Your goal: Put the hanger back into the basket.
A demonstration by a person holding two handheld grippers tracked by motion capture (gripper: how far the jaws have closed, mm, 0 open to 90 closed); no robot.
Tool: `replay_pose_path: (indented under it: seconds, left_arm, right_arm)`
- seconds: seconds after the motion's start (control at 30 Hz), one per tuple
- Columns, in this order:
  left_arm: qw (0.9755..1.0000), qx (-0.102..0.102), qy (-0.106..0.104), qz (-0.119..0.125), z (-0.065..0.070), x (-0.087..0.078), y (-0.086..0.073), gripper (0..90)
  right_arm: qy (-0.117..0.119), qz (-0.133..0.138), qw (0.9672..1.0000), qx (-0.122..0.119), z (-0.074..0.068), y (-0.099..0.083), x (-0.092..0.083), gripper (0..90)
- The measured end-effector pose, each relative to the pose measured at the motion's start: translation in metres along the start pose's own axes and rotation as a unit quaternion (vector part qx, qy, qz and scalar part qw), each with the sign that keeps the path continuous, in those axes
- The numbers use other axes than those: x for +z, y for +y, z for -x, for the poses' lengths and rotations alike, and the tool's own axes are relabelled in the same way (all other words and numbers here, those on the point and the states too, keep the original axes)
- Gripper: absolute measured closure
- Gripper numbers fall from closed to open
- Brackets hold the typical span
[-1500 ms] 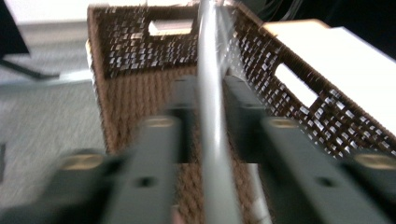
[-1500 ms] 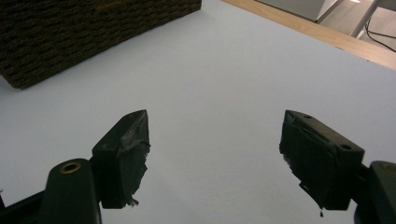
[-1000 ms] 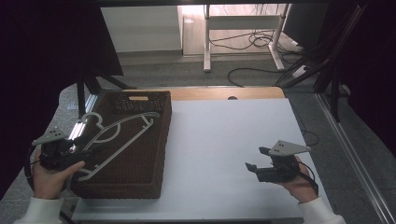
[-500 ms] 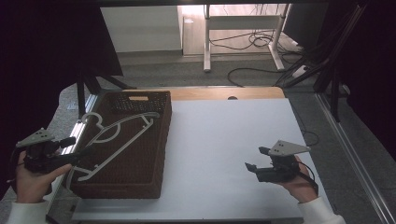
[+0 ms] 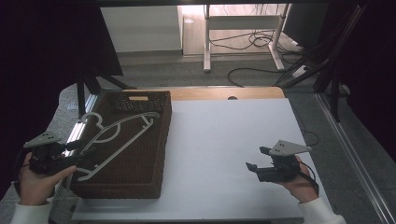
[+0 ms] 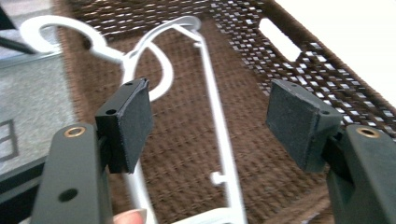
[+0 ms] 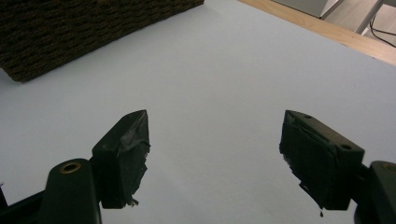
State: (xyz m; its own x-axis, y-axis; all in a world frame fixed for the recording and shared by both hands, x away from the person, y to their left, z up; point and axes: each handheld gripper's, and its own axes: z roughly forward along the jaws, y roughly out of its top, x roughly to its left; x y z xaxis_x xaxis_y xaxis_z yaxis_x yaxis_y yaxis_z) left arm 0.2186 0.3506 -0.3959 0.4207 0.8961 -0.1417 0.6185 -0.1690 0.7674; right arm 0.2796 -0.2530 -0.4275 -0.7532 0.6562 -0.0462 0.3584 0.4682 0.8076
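A brown wicker basket (image 5: 163,140) stands on the left part of the white table (image 5: 224,140). White plastic hangers (image 5: 121,133) lie across it, their hooks at its far left corner. My left gripper (image 5: 83,154) is at the basket's near left edge and points into it. Its jaws are open and have just been closing a little. In the left gripper view a hanger bar (image 6: 215,102) runs between the pads (image 6: 135,121), which do not press on it. My right gripper (image 5: 256,157) hovers open over the bare table at the right, with nothing between its jaws (image 7: 215,154).
A bare wooden strip (image 5: 210,93) borders the table's far edge. Behind it, desk legs and cables (image 5: 252,42) are on the floor. A dark panel (image 5: 46,56) rises at the left. The basket's side (image 7: 70,32) shows far off in the right gripper view.
My left gripper has drawn back to the left, from over the basket's near left corner to just outside its edge. The hangers and the right gripper have stayed put.
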Motion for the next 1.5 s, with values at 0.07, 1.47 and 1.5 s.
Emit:
replay_pose_path:
  seconds: [0.07,1.47,1.5]
  left_arm:
    - [0.9999,0.009,-0.008,-0.001,0.010,0.001,0.002,30.1]
    - [0.9900,0.053,-0.128,-0.028,0.114,0.062,0.008,28.0]
    - [0.9901,0.053,-0.128,-0.027,0.114,0.062,0.008,28.0]
  right_arm:
    - [0.000,0.000,1.0000,0.000,0.000,0.000,0.000,24.4]
    - [-0.003,-0.001,1.0000,-0.004,0.001,-0.002,0.001,24.0]
    - [-0.003,-0.001,1.0000,-0.005,0.001,-0.002,0.001,23.9]
